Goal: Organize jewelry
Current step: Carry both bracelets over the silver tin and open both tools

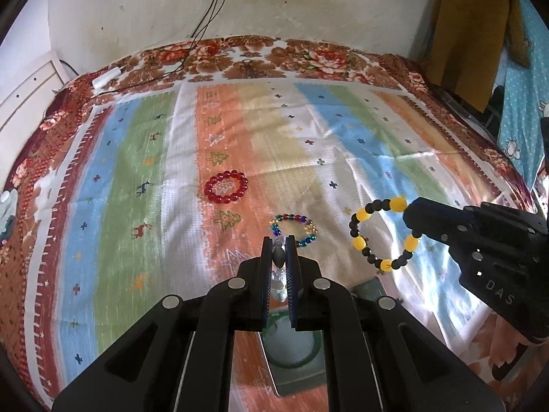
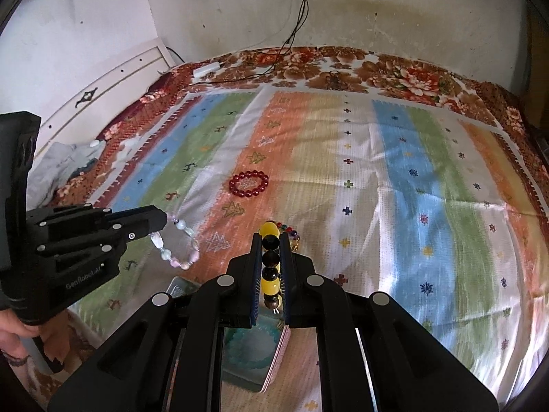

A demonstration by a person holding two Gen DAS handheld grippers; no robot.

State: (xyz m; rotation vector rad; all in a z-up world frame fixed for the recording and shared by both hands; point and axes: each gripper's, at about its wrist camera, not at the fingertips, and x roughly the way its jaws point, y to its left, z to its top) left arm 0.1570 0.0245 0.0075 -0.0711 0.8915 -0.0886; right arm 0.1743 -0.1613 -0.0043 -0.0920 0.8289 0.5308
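Note:
My left gripper (image 1: 278,240) is shut on a pale crystal bracelet (image 2: 176,247), which hangs from its tip in the right wrist view (image 2: 161,221). My right gripper (image 2: 269,237) is shut on a yellow-and-black bead bracelet (image 1: 381,231), held above the cloth; it enters the left wrist view from the right (image 1: 410,218). A red bead bracelet (image 1: 225,187) lies on the orange stripe, also in the right wrist view (image 2: 248,183). A multicoloured bead bracelet (image 1: 295,228) lies just beyond my left gripper. An open box (image 2: 254,353) holding a green bead bracelet sits below both grippers.
A striped cloth (image 1: 137,171) covers a flowered bedspread (image 1: 308,55). A white power strip (image 1: 106,77) with black cables lies at the far edge by the wall. A white headboard (image 2: 120,79) stands to the left, with grey clothing (image 2: 65,164) beside it.

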